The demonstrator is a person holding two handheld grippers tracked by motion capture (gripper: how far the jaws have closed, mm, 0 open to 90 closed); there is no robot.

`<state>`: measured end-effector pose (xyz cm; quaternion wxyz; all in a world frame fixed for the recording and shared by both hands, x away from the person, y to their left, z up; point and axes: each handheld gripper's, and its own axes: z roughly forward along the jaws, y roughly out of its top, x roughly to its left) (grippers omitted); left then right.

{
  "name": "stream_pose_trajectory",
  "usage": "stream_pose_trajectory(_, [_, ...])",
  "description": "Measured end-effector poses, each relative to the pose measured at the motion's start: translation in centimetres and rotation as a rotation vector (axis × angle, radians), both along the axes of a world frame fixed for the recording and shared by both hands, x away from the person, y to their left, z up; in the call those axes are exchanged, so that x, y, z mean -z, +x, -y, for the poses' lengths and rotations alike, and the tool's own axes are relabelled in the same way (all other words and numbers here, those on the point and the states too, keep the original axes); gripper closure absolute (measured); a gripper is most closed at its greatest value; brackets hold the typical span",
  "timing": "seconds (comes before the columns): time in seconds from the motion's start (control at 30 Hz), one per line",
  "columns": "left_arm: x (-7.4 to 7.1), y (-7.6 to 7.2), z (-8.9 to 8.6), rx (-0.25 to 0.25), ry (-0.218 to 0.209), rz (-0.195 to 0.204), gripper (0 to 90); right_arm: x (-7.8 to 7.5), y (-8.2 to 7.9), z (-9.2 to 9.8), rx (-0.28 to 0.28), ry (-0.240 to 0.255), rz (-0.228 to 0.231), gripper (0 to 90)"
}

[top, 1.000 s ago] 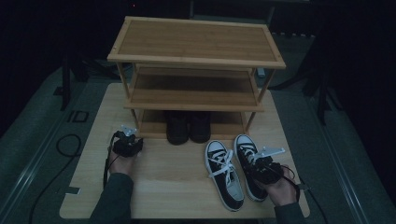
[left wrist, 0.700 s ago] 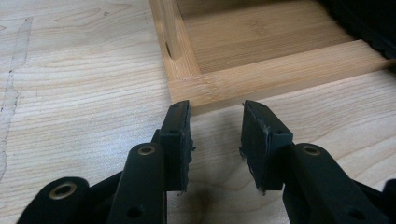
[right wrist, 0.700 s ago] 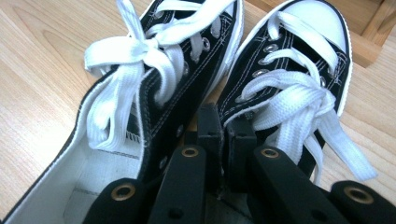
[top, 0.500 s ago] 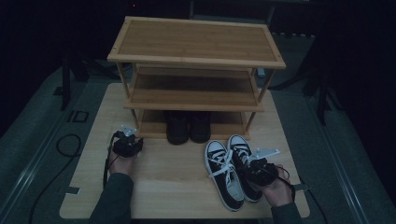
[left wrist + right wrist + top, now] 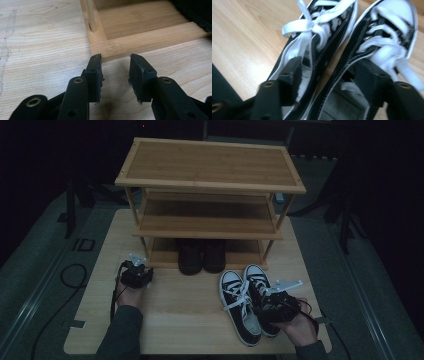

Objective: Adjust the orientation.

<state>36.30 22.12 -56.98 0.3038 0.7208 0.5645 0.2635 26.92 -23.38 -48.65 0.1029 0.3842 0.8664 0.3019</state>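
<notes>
Hiding both sneakers' [image 5: 250,306] heels, the right tool [image 5: 272,301] blurs.

the dark pair of boots [image 5: 202,256] under the shoe rack [image 5: 210,180] is half hidden by the lowest shelf – only the toes show, and in the dim light their make cannot be told. the right gripper [image 5: 278,306] covers the heel of the right sneaker [image 5: 261,292] in the high view. in the right gripper view the sneakers' heels are cut off by the bottom edge and the laces [image 5: 312,27] are blurred – whether the jaws touch the inner walls cannot be told. the rack's corner [image 5: 100,47] is cut off at the top in the left gripper view.
</notes>
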Motion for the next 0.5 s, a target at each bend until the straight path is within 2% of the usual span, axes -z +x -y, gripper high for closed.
stream_pose_trajectory(0.07, [0.0,0.0,0.0,-0.001,0.002,0.000,62.5,0.3,0.1,-0.6,-0.002,-0.022,-0.024,31.6])
stream_pose_trajectory(0.13, [0.0,0.0,0.0,-0.002,0.002,0.001,62.5,0.6,0.2,-1.1,0.003,-0.041,-0.031,30.8])
stream_pose_trajectory(0.27, [0.0,0.0,0.0,-0.002,0.000,0.001,62.5,1.2,0.5,-2.0,0.028,-0.088,-0.023,33.0])
stream_pose_trajectory(0.33, [0.0,0.0,0.0,-0.002,-0.001,0.001,62.5,1.5,0.7,-2.3,0.048,-0.107,-0.022,36.8])
stream_pose_trajectory(0.5, [0.0,0.0,0.0,-0.002,-0.002,0.002,62.5,2.1,1.0,-2.6,0.056,-0.111,-0.027,40.0])
